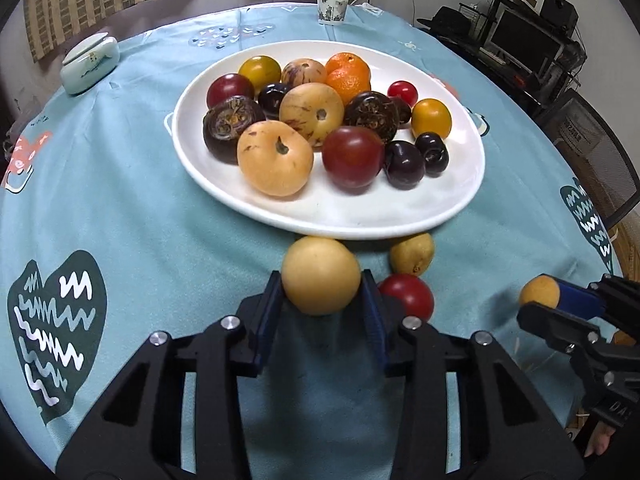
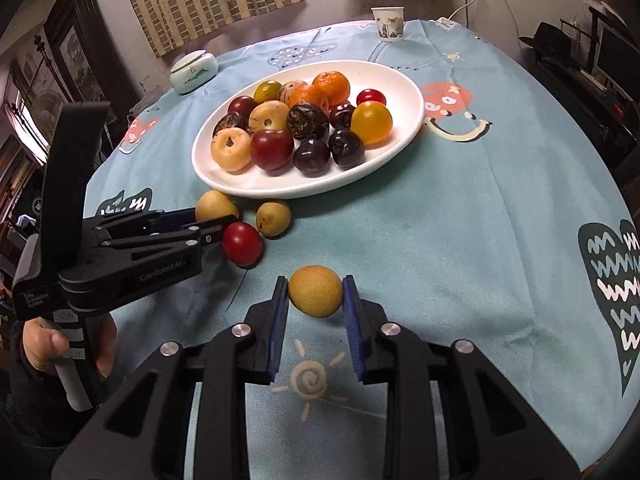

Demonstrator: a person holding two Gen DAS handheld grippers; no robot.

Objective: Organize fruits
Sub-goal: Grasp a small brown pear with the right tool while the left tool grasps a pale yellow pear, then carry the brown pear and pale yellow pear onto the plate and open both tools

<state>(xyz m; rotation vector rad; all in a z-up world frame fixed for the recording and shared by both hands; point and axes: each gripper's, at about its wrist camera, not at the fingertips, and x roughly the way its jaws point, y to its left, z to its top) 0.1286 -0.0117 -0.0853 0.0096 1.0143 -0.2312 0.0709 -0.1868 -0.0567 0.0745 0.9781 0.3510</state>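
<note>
Left gripper [image 1: 322, 298]: jaws clamped on a pale yellow round fruit [image 1: 321, 275], pads on opposite sides near its widest girth, just off the 6 o'clock rim of the white oval ceramic plate [image 1: 224, 200].

Right gripper [image 2: 315, 300]: jaws clamped on a smaller brownish-yellow round fruit [image 2: 315, 290], clear of the plate, toward 6 o'clock from it.

Handling, judged: both fruits look light, firm, smooth-skinned; round bodies could squirt out if pinched off-centre. Hold across the equator, pressure modest, skin may bruise.

Loose on the bench: a red glossy tomato-like fruit [image 2: 241, 244] and a small yellow-green pear-shaped fruit [image 2: 273, 218], side by side beside the left jaws.

Surface: teal cloth with printed hearts [image 1: 120, 208] over a round bench; soft, some grip, fruit may still roll. Plate crowded, free space at its near edge.

Room: paper cup [image 1: 333, 6] at 12 o'clock, pale lidded ceramic jar [image 1: 90, 65] at 10 o'clock, curtained window behind.
</note>
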